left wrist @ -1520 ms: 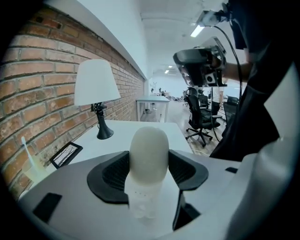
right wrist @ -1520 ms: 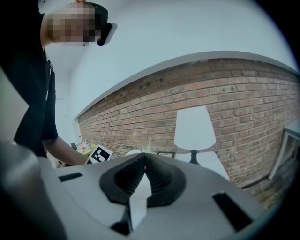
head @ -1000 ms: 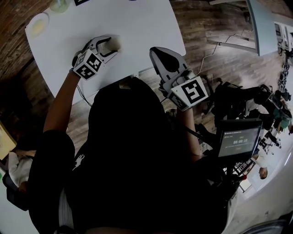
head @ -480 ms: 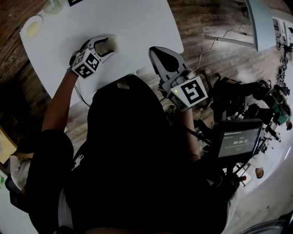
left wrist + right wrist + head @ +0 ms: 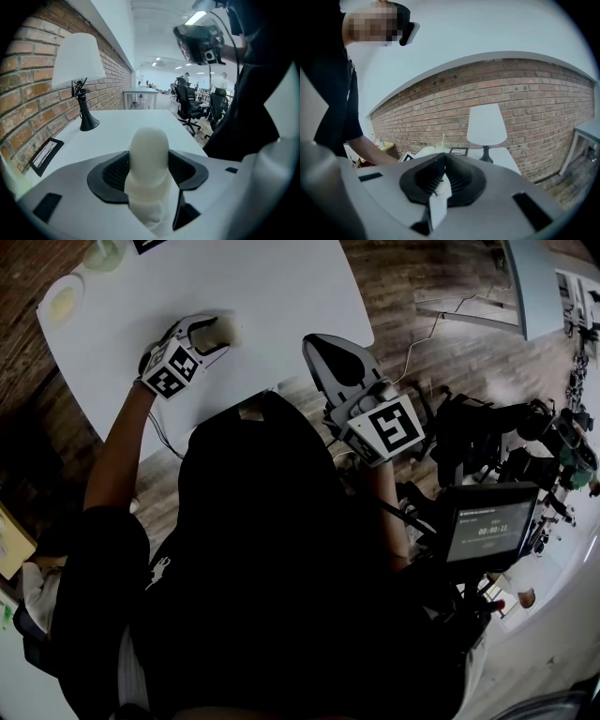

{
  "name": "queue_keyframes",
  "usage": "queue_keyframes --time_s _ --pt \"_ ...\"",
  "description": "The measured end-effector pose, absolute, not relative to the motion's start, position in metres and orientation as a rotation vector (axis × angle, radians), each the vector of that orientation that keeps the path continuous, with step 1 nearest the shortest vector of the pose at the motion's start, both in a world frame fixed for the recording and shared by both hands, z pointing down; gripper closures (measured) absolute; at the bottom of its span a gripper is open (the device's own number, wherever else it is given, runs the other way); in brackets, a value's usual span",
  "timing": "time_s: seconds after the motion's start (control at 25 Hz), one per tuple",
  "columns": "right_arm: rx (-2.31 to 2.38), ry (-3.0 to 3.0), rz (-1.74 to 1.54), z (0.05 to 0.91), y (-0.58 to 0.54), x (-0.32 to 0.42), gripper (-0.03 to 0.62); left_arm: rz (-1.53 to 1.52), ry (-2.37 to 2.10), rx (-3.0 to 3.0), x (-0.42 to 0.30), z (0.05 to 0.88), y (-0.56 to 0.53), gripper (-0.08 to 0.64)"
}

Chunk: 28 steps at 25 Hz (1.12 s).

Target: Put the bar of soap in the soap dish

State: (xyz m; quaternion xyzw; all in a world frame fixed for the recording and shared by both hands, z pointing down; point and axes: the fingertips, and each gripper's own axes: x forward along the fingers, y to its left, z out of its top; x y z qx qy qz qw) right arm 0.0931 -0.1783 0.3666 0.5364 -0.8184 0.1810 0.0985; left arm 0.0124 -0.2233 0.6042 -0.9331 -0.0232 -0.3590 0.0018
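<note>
A cream bar of soap (image 5: 225,330) is clamped between the jaws of my left gripper (image 5: 208,336), held over the white table (image 5: 281,287). In the left gripper view the soap (image 5: 149,140) stands upright between the black pads (image 5: 112,172), and the left gripper (image 5: 149,157) is shut on it. The soap dish (image 5: 62,301), a white round dish with a yellowish inside, sits at the table's far left corner, well to the left of the soap. My right gripper (image 5: 339,362) hangs shut and empty beside the table's near right edge, its jaws (image 5: 443,176) pressed together.
A lamp with a white shade (image 5: 78,58) and a black framed card (image 5: 44,154) stand by the brick wall. A greenish cup (image 5: 103,253) is near the dish. Office chairs (image 5: 487,442) and a screen (image 5: 489,532) stand on the wooden floor to the right.
The left gripper has drifted slightly left with the soap still in it. The right gripper has barely moved.
</note>
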Motion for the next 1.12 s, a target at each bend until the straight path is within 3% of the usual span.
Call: queue_keyframes --time_s 1.12 --pt "1.557 -2.45 0.493 0.365 -0.178 0.091 0.588 -1.284 -0.042 -2.84 -0.003 0.62 -0.23 0.301"
